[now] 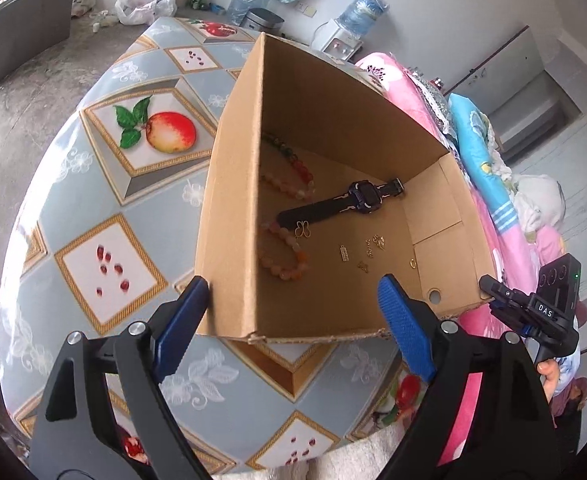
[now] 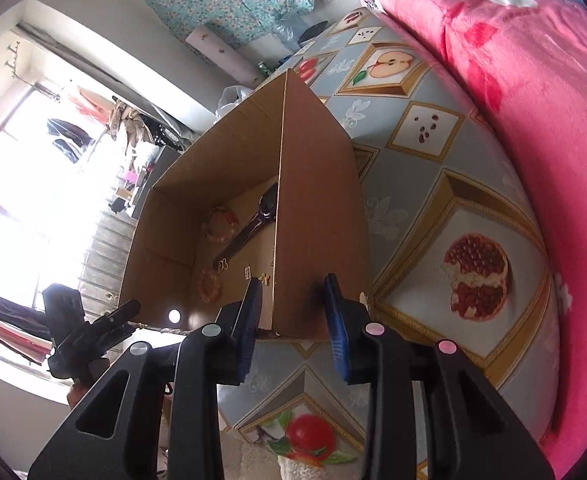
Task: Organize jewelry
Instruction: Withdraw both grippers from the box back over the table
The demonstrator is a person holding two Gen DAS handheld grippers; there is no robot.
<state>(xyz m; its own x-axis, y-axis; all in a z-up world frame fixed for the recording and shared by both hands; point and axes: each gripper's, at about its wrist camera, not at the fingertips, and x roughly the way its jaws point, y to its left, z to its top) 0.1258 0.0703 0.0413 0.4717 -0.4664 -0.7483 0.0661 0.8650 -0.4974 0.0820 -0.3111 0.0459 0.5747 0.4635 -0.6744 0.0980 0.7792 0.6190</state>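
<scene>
An open cardboard box (image 1: 333,120) stands on the fruit-print tablecloth (image 1: 105,200). Inside lie a black watch (image 1: 345,200), two bead bracelets (image 1: 285,256), a dark bead string (image 1: 293,160) and several small gold pieces (image 1: 369,248). My left gripper (image 1: 293,312) is open, its fingers astride the box's near corner. My right gripper (image 2: 293,300) is open, its fingers either side of a box wall (image 2: 317,220), not clamped. The box interior shows in the right wrist view with the watch (image 2: 253,224) and bracelets (image 2: 219,224). The other gripper shows at the frame edges (image 1: 533,312), (image 2: 89,328).
Pink and blue bedding (image 1: 493,184) is stacked against the table's right side; a pink blanket (image 2: 533,120) runs beside the box. A water dispenser (image 1: 345,36) and plastic bags (image 1: 145,4) stand on the floor beyond the table.
</scene>
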